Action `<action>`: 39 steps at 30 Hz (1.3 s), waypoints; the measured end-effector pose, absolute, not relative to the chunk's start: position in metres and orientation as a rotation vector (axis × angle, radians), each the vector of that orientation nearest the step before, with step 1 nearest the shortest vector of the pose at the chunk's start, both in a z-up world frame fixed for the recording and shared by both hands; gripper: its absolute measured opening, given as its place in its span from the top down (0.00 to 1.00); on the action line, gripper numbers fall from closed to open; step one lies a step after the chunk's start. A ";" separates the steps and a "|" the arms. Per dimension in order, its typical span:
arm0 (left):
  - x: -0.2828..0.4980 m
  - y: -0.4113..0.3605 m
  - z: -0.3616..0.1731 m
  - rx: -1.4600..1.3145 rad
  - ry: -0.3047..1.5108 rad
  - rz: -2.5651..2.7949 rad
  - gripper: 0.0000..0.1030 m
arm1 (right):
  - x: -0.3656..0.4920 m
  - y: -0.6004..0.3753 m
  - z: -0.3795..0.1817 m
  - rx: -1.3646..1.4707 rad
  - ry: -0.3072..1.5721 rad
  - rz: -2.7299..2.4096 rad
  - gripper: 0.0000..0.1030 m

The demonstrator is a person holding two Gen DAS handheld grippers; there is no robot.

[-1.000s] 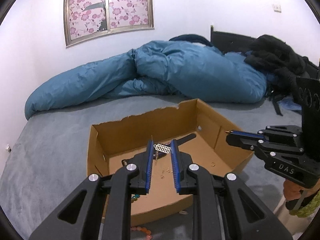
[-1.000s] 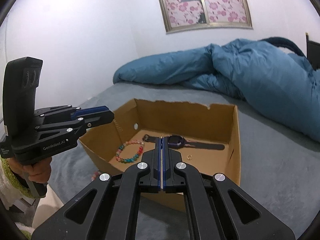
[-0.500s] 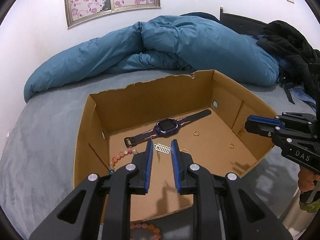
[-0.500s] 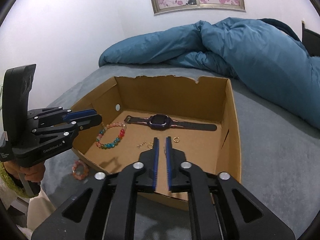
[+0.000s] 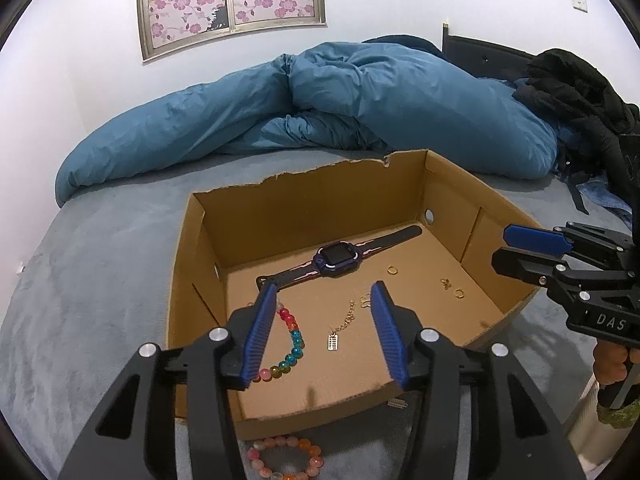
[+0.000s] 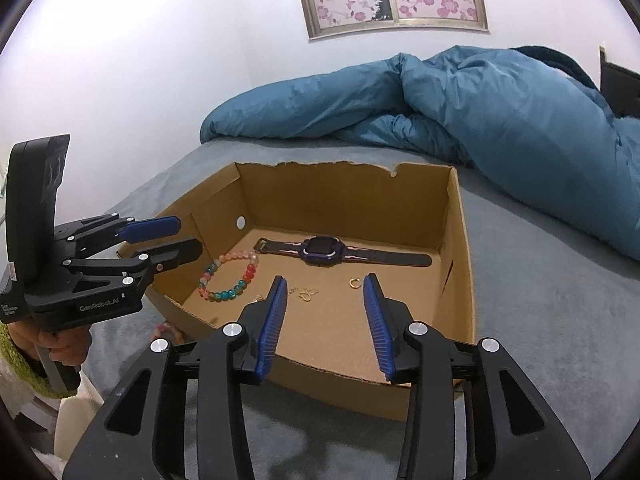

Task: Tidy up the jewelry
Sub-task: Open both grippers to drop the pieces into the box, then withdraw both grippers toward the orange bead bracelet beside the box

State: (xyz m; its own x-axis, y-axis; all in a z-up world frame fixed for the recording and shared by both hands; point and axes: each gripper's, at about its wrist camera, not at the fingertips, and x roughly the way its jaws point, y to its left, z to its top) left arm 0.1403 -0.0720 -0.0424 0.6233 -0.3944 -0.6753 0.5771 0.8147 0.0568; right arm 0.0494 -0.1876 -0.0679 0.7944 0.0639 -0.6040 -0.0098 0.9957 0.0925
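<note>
Setting, left wrist view: grey bed cover (image 5: pixel 100 280) under a torn-edged cardboard box (image 5: pixel 320 200); blue duvet (image 5: pixel 360 104) at 12 o'clock, flowered window (image 5: pixel 230 0) on the wall above it, black clothing (image 5: pixel 576 92) at 2 o'clock.
Left gripper (image 5: pixel 323 300): jaws have just been opening and stand well apart; nothing between the pads, which hang above the box floor.
Chain with tag (image 5: pixel 338 330): lying loose on the box floor, seen in the gap between the jaws, touching neither pad.
Colourful bead bracelet (image 5: pixel 290 344): on the box floor at 9 o'clock of the chain, partly hidden behind the left pad.
Watch (image 5: pixel 338 257): flat on the floor at 12 o'clock of the chain, strap stretched out.
Small gold rings (image 5: pixel 393 269): scattered at 2 o'clock of the chain.
Pink bead bracelet (image 5: pixel 286 456): outside the box on the bed cover, at 6 o'clock.
Right gripper, same view (image 5: pixel 500 248): at 3 o'clock, over the box's right wall.

Setting, right wrist view: same box (image 6: pixel 460 240), duvet (image 6: pixel 500 120) at 1 o'clock.
Right gripper (image 6: pixel 325 286): jaws have just been opening, now parted, holding nothing, above the near box wall.
Contents: watch (image 6: pixel 322 250) at 12 o'clock, colourful bead bracelet (image 6: pixel 230 276) at 10 o'clock, one gold ring (image 6: pixel 354 282) just beside the right pad.
Left gripper, same view (image 6: pixel 186 236): at 9 o'clock, jaws parted, over the box's left wall; a hand (image 6: pixel 52 340) holds its grip.
</note>
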 end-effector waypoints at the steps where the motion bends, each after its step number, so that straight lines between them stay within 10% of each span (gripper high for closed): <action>1: 0.139 -0.072 -0.041 0.280 0.699 -0.566 0.53 | 0.048 -0.187 -0.067 0.086 0.649 0.040 0.62; 39: 0.056 0.002 -0.089 0.308 0.740 -0.654 0.49 | 0.011 -0.128 -0.105 0.054 0.778 0.264 0.60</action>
State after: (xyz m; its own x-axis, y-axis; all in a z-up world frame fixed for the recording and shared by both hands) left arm 0.0560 0.0016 -0.0888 0.5546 -0.4393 -0.7067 0.6475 0.7613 0.0349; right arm 0.0107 -0.1277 -0.1047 0.6814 0.2549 -0.6861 -0.2151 0.9657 0.1452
